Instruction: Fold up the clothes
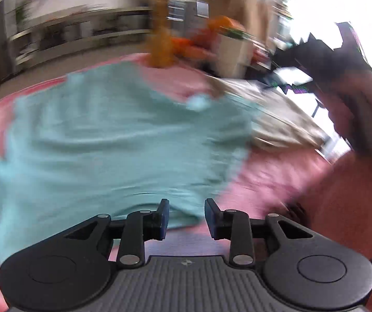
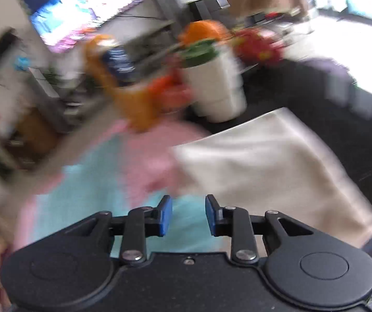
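Both the left gripper (image 1: 186, 215) and the right gripper (image 2: 188, 214) are hanging with fingers apart and empty over the teal garment (image 1: 113, 140), which is lying spread on the pink cover (image 1: 277, 176) beside a cream cloth (image 2: 269, 161).

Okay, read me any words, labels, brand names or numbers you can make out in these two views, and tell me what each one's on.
No text can be read in either view.
Left gripper body: a small emblem, a symbol and no letters.
Wall screen: bright colours, motion-blurred, no legible words.
Blue striped item behind the orange toy: any print is too smeared to read.
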A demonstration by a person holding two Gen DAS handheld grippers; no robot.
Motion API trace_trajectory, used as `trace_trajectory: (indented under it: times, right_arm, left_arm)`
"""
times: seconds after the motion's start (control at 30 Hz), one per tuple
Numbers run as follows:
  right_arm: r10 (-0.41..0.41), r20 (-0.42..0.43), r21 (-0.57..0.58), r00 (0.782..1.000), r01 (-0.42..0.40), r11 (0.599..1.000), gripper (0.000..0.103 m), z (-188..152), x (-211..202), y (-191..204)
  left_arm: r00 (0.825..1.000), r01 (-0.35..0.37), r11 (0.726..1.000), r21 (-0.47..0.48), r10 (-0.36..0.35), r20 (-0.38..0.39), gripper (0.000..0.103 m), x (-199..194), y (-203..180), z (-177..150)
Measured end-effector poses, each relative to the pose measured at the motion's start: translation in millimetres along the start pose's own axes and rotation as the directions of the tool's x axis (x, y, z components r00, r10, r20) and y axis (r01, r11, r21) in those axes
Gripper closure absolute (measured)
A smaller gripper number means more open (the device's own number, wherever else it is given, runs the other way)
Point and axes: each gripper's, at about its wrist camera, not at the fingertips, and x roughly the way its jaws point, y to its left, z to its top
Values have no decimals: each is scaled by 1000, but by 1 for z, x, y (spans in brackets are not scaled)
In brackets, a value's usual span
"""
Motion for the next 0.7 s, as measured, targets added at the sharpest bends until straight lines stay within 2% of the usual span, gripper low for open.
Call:
trace_trajectory:
  times: [0.07, 0.13, 0.2, 0.27, 0.3, 0.33, 0.37, 0.43, 0.47, 0.57, 0.7]
  right_arm:
    - [80, -114, -1, 990, -81, 997, 75, -19, 13, 14]
    - [116, -232, -14, 966, -123, 992, 82, -38, 28, 28]
    - [70, -320, -69, 945, -97, 993, 84, -57, 45, 39]
    - [-38, -358, -176, 933, -28, 984, 84, -71, 59, 48]
    - [-86, -359, -227, 929, 3, 974, 84, -76, 62, 51]
    - [-128, -351, -273, 928, 29, 962, 90, -80, 64, 53]
    - [-160, -346, -311, 925, 48, 949, 90, -82, 63, 54]
    - [-210, -334, -343, 919, 89, 935, 92, -85, 56, 52]
    - [-223, -328, -338, 918, 106, 935, 92, -87, 52, 50]
    - [-237, -318, -313, 918, 134, 940, 89, -93, 39, 48]
    - [-145, -274, -317, 951, 53, 947, 86, -83, 15, 80]
  left_arm:
    - [996, -83, 990, -111, 84, -2, 72, -2, 33, -1]
    - [987, -163, 960, -229, 161, -27, 76, 2, 66, -5]
    - [976, -219, 924, -312, 208, -70, 77, 12, 89, -10]
    - [965, -263, 895, -361, 234, -121, 78, 23, 103, -15]
    - [959, -278, 889, -364, 235, -159, 78, 29, 105, -17]
    - [952, -293, 884, -364, 234, -196, 79, 34, 108, -20]
    - [946, -307, 890, -338, 245, -214, 78, 34, 104, -20]
    - [932, -332, 900, -281, 268, -245, 78, 33, 96, -20]
    - [934, -328, 897, -295, 262, -241, 78, 25, 100, -21]
    - [944, -311, 886, -345, 243, -224, 78, 1, 115, -23]
    - [955, -285, 866, -410, 219, -201, 76, -32, 134, -27]
